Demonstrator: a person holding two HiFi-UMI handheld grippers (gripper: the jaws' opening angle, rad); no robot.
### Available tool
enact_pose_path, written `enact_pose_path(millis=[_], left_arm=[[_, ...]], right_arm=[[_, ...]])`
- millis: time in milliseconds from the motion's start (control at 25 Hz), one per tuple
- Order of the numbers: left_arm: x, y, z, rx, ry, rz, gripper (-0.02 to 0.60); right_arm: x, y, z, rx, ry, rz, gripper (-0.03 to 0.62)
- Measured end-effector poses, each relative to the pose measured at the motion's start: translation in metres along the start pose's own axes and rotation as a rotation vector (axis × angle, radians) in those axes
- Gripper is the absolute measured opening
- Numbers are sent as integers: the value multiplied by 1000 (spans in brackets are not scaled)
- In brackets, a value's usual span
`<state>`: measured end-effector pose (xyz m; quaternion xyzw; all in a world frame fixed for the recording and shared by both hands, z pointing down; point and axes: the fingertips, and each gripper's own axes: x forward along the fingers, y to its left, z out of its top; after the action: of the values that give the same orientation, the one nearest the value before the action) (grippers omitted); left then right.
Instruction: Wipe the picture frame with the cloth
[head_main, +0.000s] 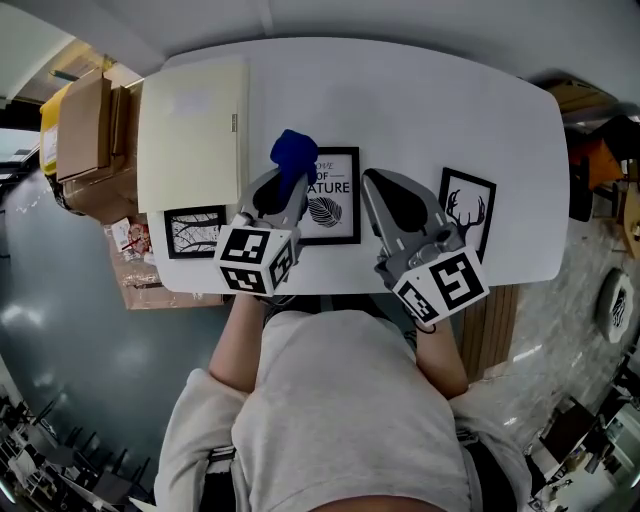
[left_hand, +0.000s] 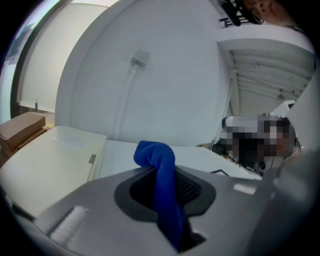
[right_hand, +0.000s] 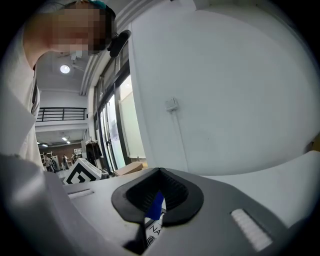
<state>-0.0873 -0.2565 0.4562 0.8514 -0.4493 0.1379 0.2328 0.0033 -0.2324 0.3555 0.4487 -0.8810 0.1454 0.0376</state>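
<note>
The blue cloth (head_main: 293, 153) sticks up from my left gripper (head_main: 289, 183), which is shut on it; in the left gripper view the cloth (left_hand: 162, 185) hangs between the closed jaws. It hovers over the left edge of the middle picture frame (head_main: 338, 196), a black frame with a leaf print and lettering. My right gripper (head_main: 374, 182) is shut and holds nothing, just right of that frame. Through the slit of its jaws in the right gripper view, a bit of the blue cloth (right_hand: 156, 204) and the frame's print (right_hand: 152, 231) show.
A smaller black frame (head_main: 194, 231) lies at the front left and a deer-print frame (head_main: 467, 211) at the right. A cream flat box (head_main: 192, 134) covers the white table's (head_main: 400, 90) left part. Cardboard boxes (head_main: 85, 130) stand beyond the left edge.
</note>
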Motion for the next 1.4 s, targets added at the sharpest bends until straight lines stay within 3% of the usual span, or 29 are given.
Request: enact_pose_path(millis=[640,1120,1400], left_arm=[[42,46,-83,8,244,94,66],[58,40,-89,53,304,110,64],[73,21,-92,41,340,85,64]], right_arm=[[7,-5,-17,7,50,-37,2],[6,-22,-22,23,55,-61,2],[-3,-36,-22,32,49,-81,2]])
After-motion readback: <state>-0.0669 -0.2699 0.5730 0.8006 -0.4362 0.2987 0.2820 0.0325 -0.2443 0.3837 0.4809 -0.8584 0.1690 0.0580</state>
